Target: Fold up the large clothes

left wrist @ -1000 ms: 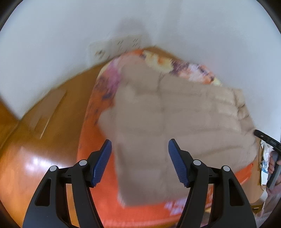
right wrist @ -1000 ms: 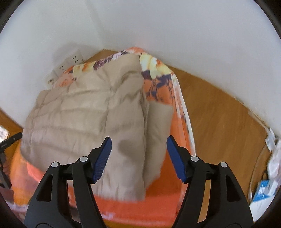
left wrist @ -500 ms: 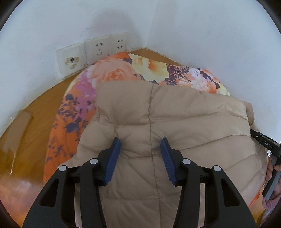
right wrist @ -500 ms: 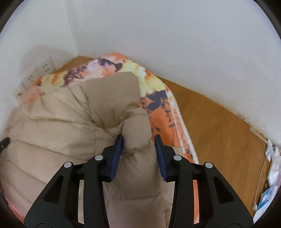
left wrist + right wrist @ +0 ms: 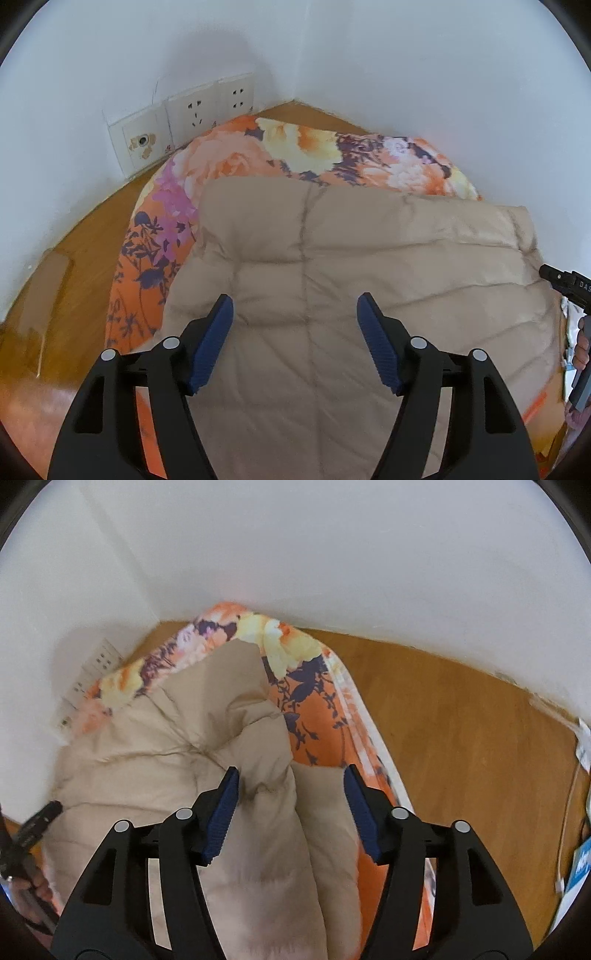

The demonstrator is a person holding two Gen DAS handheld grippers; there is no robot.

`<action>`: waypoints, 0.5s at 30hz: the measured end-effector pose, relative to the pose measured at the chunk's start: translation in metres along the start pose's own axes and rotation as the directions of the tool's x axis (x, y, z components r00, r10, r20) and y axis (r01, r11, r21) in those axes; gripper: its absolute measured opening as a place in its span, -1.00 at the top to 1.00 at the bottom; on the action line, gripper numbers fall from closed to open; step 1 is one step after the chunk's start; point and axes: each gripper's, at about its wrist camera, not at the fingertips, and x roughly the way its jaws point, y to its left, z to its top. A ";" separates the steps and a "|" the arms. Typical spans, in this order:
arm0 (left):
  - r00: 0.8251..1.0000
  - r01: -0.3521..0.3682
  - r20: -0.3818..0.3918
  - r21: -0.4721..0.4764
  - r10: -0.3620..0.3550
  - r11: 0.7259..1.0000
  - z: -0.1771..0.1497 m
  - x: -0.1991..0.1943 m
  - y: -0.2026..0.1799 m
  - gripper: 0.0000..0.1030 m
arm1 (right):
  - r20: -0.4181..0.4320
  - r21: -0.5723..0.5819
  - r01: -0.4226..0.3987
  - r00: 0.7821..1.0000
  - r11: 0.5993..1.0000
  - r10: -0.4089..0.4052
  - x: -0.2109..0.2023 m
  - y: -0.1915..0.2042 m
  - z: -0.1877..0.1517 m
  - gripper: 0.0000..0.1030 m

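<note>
The beige padded jacket (image 5: 351, 295) lies directly under both grippers, the left gripper (image 5: 295, 321) and right gripper (image 5: 291, 794) each spread wide and empty, the right one straddling its raised folded edge.

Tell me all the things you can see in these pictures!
puffy jacket: one, beige, lying on the flowered cloth, folded over on itself.
flowered cloth: one, orange with yellow, pink and purple flowers, spread on the floor under the jacket.
floor: one, brown wood, all around the cloth.
walls: two, white, meeting in a corner behind the cloth.
wall sockets: a row of three plates, white, low on the wall by the cloth's far edge.
papers and cable: a few, white and blue, at the floor's right edge; too small to tell more.
left gripper: one, black with blue pads, open above the jacket.
right gripper: one, black with blue pads, open over the jacket's folded edge.
</note>
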 end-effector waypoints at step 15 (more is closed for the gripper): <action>0.995 0.065 -0.078 0.033 -0.062 0.997 -0.043 -0.032 -0.080 -0.46 | -0.128 0.099 -0.170 0.975 0.980 0.182 -0.016 -0.036 -0.062 -0.51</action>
